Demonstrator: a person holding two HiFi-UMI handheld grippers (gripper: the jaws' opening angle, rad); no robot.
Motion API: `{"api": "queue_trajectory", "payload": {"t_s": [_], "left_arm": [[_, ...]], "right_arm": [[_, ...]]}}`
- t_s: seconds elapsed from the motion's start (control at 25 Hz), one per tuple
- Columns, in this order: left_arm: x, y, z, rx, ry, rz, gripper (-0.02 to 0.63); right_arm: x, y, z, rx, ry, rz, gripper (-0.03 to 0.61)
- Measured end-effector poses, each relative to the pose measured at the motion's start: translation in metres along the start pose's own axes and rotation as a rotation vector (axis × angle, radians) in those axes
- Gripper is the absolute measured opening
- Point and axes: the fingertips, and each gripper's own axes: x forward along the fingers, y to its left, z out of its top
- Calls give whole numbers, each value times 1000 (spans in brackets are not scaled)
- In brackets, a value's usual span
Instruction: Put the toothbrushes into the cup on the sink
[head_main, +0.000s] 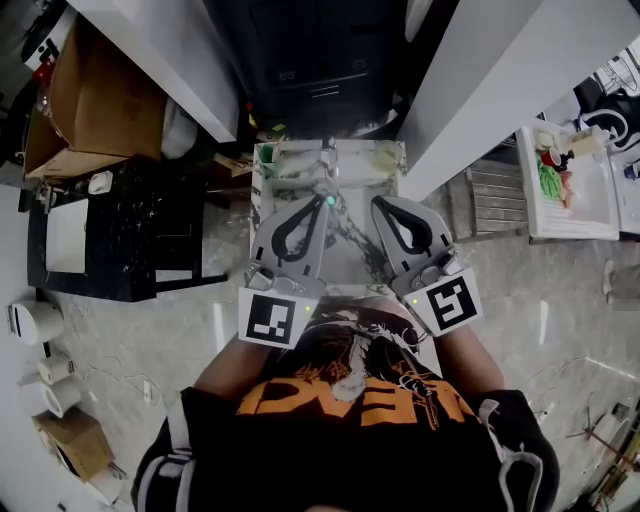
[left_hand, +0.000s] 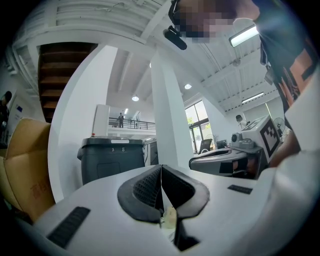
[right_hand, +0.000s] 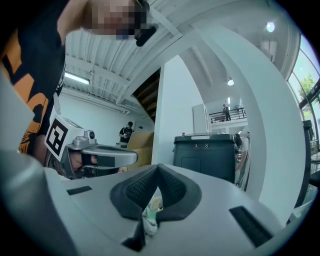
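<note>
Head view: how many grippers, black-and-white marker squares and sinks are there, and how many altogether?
Grippers: 2, the left gripper and the right gripper
Marker squares: 2, the left marker square and the right marker square
Sinks: 1, the sink
Total: 5

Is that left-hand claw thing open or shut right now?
Shut. In the left gripper view, the left gripper's two dark pads press together along one line.

White square sink (head_main: 262, 185): front lay hidden under left gripper (head_main: 323, 207) and right gripper (head_main: 380, 208).
Pale items (head_main: 385, 155) on its rim: were too small to identify.
</note>
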Motion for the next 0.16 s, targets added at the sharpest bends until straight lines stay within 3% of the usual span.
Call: {"api": "queue_trajectory", "payload": {"t_s": [0.16], "left_arm": [[2,1,1,4,0,3,28]], "right_arm": [[2,-2,-1,-4,3,1,12]]}}
